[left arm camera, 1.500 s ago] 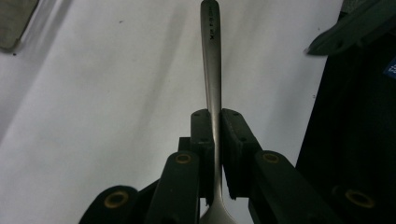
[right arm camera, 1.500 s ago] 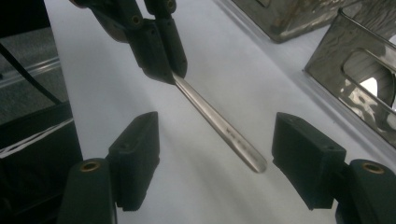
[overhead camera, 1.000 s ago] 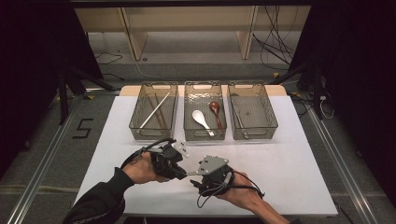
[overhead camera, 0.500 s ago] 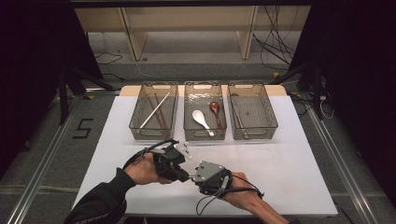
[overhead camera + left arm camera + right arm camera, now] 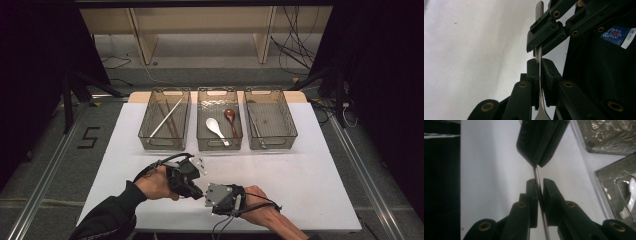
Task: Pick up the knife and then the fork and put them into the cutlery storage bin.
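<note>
Metal utensil [image 5: 539, 75] clamped edge-on in left gripper [image 5: 539, 75] and right gripper [image 5: 539, 192], right jaws just closed onto it. Held between both hands above near table [image 5: 300, 170] edge.

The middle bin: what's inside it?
Middle bin holds a white spoon and a brown spoon, lying side by side. Its tinted near wall blurs whatever lies along the front.

Grey floor [image 5: 55, 165], wooden shelving [image 5: 200, 30], dark surroundings.
</note>
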Motion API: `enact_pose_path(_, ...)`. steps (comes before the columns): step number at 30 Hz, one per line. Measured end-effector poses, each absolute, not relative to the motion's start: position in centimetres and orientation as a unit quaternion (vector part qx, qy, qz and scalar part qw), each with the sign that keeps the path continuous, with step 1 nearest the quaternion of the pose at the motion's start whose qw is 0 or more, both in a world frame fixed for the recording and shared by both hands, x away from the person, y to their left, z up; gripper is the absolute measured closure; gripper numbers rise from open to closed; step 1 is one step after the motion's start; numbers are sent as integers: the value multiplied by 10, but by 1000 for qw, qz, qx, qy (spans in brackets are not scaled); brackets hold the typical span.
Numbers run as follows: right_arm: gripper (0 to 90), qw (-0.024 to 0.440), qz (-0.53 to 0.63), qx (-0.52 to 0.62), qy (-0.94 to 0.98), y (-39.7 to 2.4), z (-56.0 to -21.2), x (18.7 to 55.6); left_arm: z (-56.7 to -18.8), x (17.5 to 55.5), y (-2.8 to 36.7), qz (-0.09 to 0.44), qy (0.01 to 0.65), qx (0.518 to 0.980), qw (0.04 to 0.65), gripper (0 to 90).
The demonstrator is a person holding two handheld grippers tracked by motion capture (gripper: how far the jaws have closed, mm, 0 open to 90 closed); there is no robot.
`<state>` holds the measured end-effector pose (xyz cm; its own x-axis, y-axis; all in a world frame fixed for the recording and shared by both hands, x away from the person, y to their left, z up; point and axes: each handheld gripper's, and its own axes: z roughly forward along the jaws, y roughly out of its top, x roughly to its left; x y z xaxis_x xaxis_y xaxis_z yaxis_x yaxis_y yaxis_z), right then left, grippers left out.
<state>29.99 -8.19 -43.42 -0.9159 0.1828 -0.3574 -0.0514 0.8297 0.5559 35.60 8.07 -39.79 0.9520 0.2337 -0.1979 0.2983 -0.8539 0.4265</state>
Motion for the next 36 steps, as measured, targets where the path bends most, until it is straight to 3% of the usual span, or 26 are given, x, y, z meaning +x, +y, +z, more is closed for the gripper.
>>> enact_pose_path(5, 879, 203, 280, 23, 938, -82, -435, 298, -395, 358, 84, -60, 152, 953, 256, 810)
enact_pose_path(15, 881, 210, 282, 44, 935, -95, -429, 307, -373, 366, 105, 9, 174, 926, 333, 581)
enact_pose_path(18, 881, 213, 284, 60, 933, -98, -429, 309, -368, 369, 113, 19, 185, 920, 345, 556)
enact_pose_path(28, 880, 227, 269, 105, 930, -117, -426, 325, -363, 372, 135, 50, 246, 870, 425, 325)
enact_pose_path(36, 880, 241, 281, 189, 910, -148, -415, 348, -375, 369, 151, 65, 279, 848, 446, 251)
